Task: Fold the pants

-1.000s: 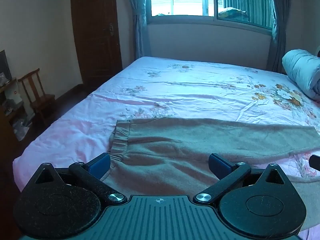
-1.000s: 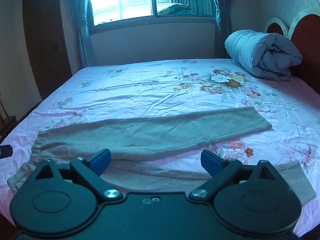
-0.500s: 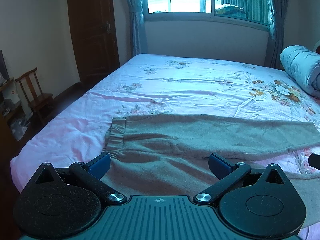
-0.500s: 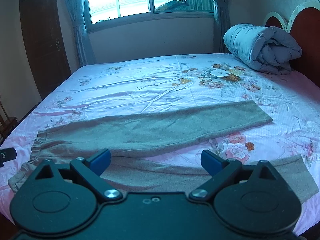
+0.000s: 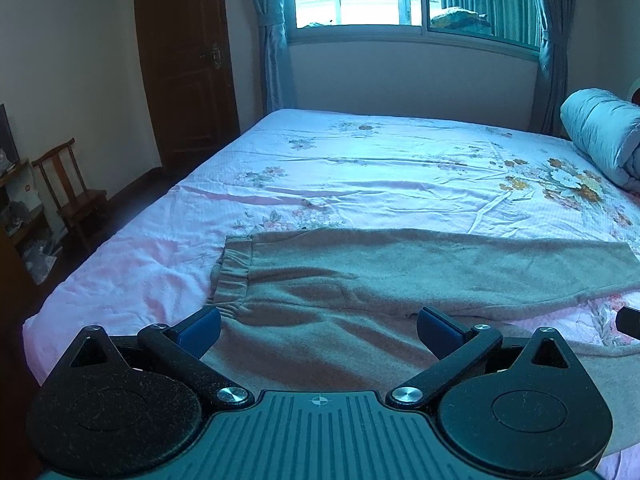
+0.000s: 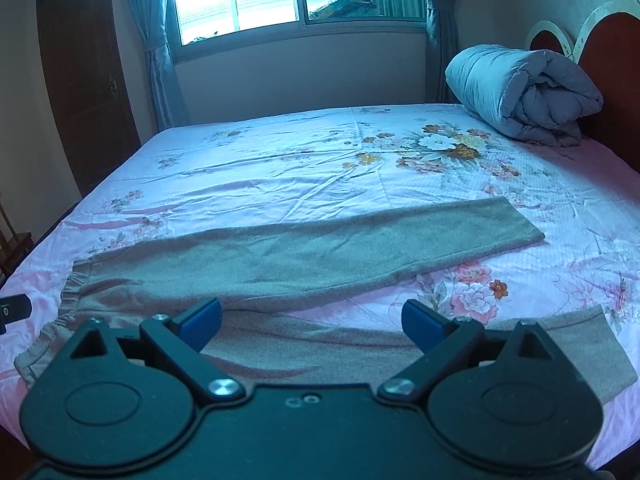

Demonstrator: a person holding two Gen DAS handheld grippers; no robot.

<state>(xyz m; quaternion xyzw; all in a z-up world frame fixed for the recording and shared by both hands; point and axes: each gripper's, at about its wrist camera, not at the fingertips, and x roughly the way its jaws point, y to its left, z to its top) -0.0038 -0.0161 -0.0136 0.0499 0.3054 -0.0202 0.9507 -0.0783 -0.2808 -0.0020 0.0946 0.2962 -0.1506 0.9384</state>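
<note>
step: pre-fold, nothing gripped yet | pants (image 6: 304, 260): flat on floral bedsheet (image 6: 280, 168), legs splayed apart, waistband (image 5: 232, 276) leftward | left gripper (image 5: 318, 326): jaws spread, hovering over seat area | right gripper (image 6: 312, 320): jaws spread, above near leg | next, likely: pinch near leg's edge, lay over far leg

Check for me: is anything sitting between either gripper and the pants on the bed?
Nothing visible. The pants lie spread on the sheet directly ahead of the open left gripper and open right gripper. The rolled duvet sits far off by the headboard.
</note>
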